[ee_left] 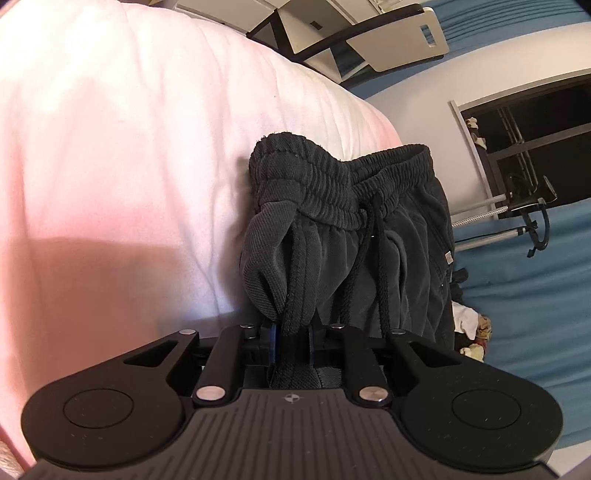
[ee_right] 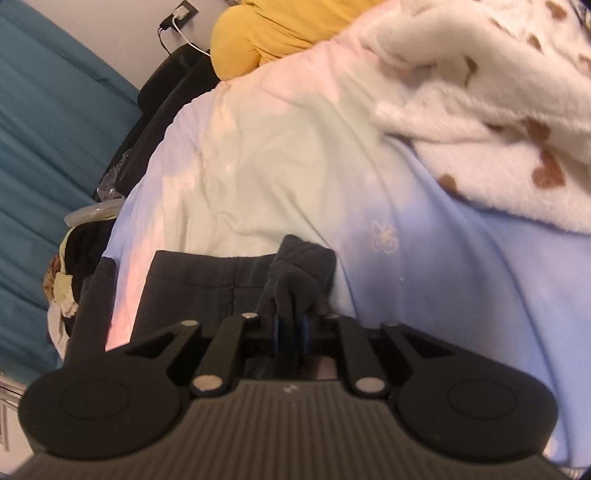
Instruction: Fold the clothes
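Note:
Black drawstring shorts (ee_left: 369, 236) lie bunched on the bed, the elastic waistband raised toward the far side in the left wrist view. My left gripper (ee_left: 290, 338) is shut on a fold of the dark fabric near the waistband, and the cloth runs back between its blue pads. In the right wrist view the hem end of the shorts (ee_right: 207, 288) lies flat on the bedsheet. My right gripper (ee_right: 291, 328) is shut on a lifted corner of that hem, which stands up in a small peak above the pads.
The pale pink-white bedsheet (ee_left: 129, 147) fills the left. A white fluffy blanket with brown hearts (ee_right: 498, 110) lies at the upper right, a yellow pillow (ee_right: 258, 33) behind it. Loose clothes (ee_right: 66, 280) sit on the floor beside the bed edge. Teal curtains and a chair stand beyond.

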Motion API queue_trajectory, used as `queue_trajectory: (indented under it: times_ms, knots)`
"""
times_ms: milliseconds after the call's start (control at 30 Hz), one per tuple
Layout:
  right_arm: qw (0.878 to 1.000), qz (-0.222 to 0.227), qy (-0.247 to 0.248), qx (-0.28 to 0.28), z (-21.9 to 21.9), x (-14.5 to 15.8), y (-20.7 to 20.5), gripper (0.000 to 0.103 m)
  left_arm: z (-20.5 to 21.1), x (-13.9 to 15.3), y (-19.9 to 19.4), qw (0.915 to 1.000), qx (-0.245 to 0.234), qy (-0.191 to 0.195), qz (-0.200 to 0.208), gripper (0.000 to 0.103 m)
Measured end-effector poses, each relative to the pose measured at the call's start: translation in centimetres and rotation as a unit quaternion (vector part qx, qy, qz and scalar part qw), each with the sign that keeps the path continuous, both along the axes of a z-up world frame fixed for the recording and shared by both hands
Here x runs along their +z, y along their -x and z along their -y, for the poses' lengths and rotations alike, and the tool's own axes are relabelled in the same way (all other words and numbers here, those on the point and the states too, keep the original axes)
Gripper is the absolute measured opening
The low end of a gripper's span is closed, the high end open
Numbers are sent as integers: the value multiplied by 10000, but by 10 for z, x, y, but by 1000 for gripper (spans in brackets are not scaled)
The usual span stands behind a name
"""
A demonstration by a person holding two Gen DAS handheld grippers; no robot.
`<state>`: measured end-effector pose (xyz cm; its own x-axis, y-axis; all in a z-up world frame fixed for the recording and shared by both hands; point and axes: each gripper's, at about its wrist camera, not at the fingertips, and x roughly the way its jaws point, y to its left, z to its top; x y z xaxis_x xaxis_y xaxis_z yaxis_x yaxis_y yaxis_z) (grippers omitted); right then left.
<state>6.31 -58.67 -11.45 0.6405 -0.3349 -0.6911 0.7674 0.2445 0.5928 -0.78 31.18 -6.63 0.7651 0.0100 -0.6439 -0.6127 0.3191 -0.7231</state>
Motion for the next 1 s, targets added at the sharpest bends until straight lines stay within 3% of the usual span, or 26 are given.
queue_trajectory:
  times_ms: [100, 167, 333, 400, 533, 633, 800, 900, 1000]
  knots:
    - [9998, -18, 183, -13, 1, 5, 5, 35, 4, 8, -1, 9996, -42, -217, -167, 40]
    - [9993, 83, 256, -249, -3, 11, 17, 44, 11, 19, -4, 9974, -232, -626, -270, 65]
    - [9964, -3, 791, -312, -13, 33, 21, 50, 43, 52, 2, 9802, -598, -1884, -149, 86]
    - [9934, -27, 1120, -230, -18, 43, 20, 51, 59, 62, 6, 9676, -655, -2435, -110, 87]
    - [9878, 132, 1533, 239, -26, 57, 5, 52, 95, 81, 17, 9346, -755, -3473, 103, 87]
    - [9853, 375, 1546, 630, -36, 64, 0, 52, 118, 84, 13, 9181, -1068, -3806, 298, 87]
    - [9745, 756, 1549, 1435, -60, 80, -10, 52, 147, 80, 9, 8998, -1581, -4033, 514, 87]
    - [9601, 920, 1761, 1967, -82, 93, -17, 52, 161, 75, 3, 8856, -1813, -4236, 580, 87]
    - [9419, 1009, 2056, 2456, -107, 105, -29, 52, 173, 69, -3, 8776, -2017, -4304, 628, 87]
